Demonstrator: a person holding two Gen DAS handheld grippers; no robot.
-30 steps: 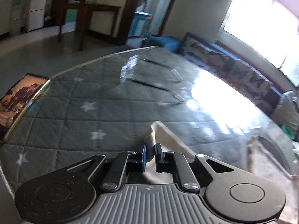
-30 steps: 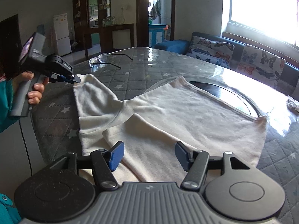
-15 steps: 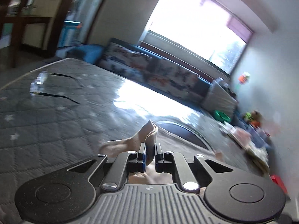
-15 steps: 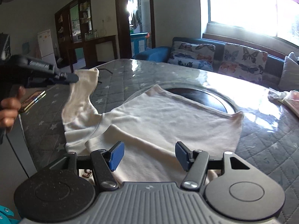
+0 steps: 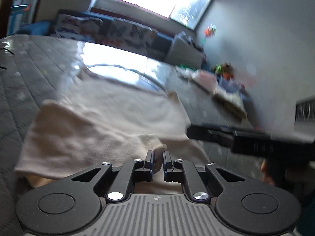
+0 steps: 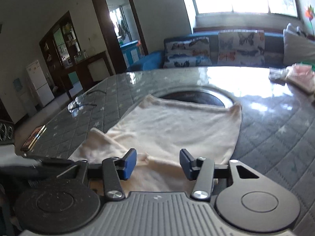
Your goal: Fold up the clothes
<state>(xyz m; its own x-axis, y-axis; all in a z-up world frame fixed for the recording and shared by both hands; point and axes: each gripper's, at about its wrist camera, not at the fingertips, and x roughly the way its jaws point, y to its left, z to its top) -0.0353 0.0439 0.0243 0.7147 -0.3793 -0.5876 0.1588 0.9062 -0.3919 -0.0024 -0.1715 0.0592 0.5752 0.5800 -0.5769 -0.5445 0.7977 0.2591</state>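
Right wrist: garment (image 6: 177, 129) covers table (image 6: 275, 137).

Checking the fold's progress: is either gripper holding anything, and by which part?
The left gripper pinches the cream garment by a bunched fold of its sleeve. The right gripper, its jaws closing, grips nothing yet.

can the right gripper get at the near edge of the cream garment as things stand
Probably yes. The right gripper hangs just over the cream garment, jaws closing with cloth below them and nothing between. The left gripper pinches a fold off to its side.
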